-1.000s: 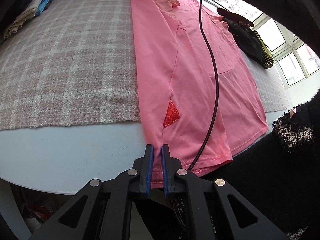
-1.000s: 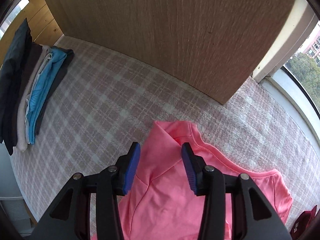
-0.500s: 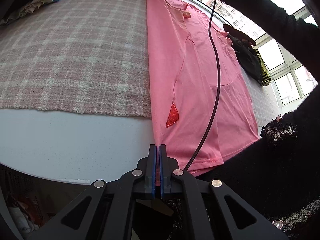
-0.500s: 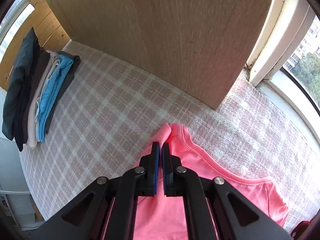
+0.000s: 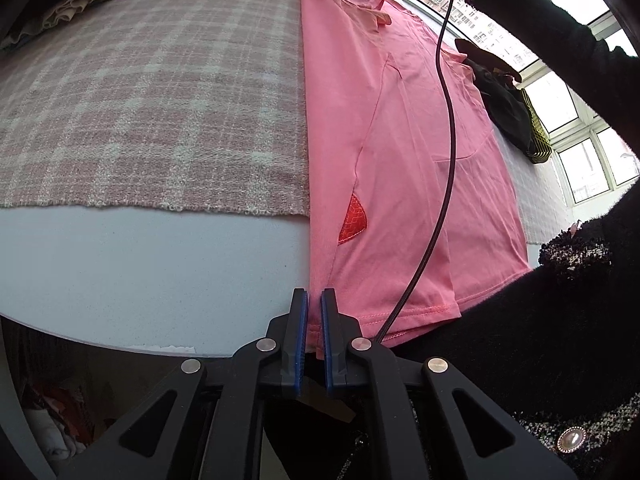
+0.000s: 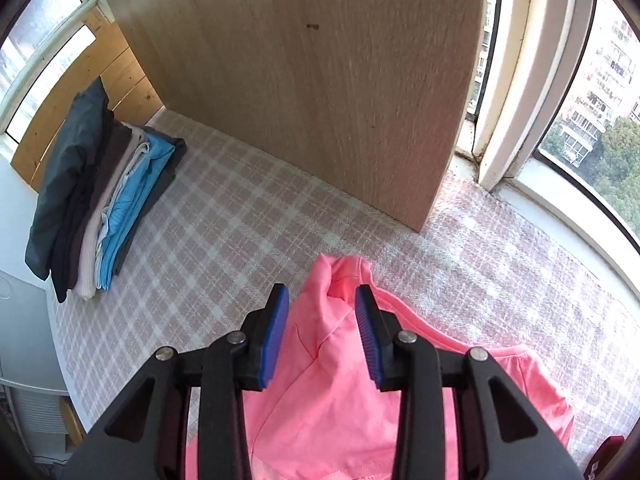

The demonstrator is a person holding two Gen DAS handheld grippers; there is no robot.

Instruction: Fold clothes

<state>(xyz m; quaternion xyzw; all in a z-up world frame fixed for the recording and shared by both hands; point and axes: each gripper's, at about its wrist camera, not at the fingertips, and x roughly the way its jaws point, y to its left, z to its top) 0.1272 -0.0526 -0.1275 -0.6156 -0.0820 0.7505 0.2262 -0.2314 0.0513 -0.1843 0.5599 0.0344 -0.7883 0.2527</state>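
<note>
A pink shirt [image 5: 400, 140] lies lengthwise on the plaid cloth [image 5: 140, 100], its left side folded straight and its hem hanging over the near table edge. My left gripper [image 5: 314, 300] sits at the hem's left corner, its pads a narrow gap apart, with pink fabric still between them. In the right wrist view the pink shirt's [image 6: 340, 400] shoulder fold peaks up between the wide-open fingers of my right gripper [image 6: 322, 300], touching neither pad. A red mesh patch [image 5: 352, 220] shows on the side seam.
Folded clothes are stacked [image 6: 100, 208] at the far left on the plaid cloth [image 6: 240, 220]. A wooden panel [image 6: 320, 80] stands behind, windows [image 6: 592, 120] to the right. A black cable [image 5: 448, 120] hangs over the shirt. A dark garment [image 5: 508, 108] lies beyond it. A person's black sleeve [image 5: 560, 40] crosses above.
Both grippers closed on the shirt half a second ago. Now the right one has opened wide and let the shoulder go, and the left pads have parted slightly.
</note>
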